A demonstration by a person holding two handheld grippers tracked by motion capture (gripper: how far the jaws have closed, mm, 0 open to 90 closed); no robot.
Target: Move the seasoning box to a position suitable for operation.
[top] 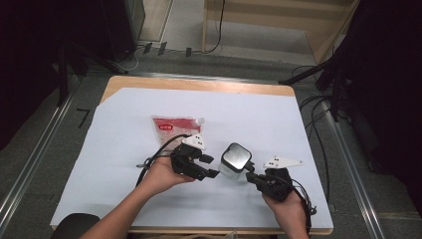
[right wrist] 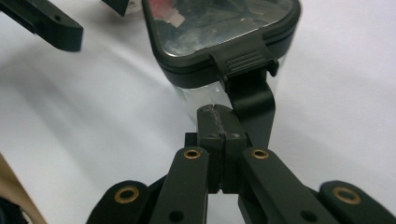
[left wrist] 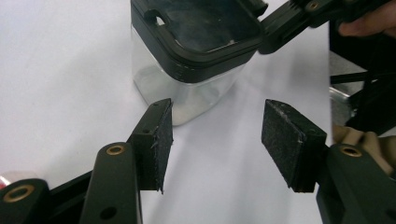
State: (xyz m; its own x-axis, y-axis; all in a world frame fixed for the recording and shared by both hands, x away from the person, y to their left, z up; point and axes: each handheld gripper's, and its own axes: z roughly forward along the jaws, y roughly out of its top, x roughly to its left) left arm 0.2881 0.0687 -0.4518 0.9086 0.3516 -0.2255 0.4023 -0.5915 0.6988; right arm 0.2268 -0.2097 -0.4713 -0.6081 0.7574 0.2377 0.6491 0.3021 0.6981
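The clear container stood on the white sheet that covered the table, near its front edge and between the two grippers. It was a single jar with see-through walls and a dark lid clipped on top; through the walls nothing could be made out inside, though the glare left that uncertain. A latch tab hung from the lid's rim on the side facing the right gripper. That gripper's jaws were pressed together with nothing between them, their tips just below the tab and close against the jar's wall; whether they touched it could not be told. The left gripper had its jaws standing apart, empty, aimed at the jar's lower corner and just short of it. One red and white pouch with a small spout lay flat farther back on the sheet, behind the left hand, apart from the jar. Counted: one jar, one pouch, two grippers
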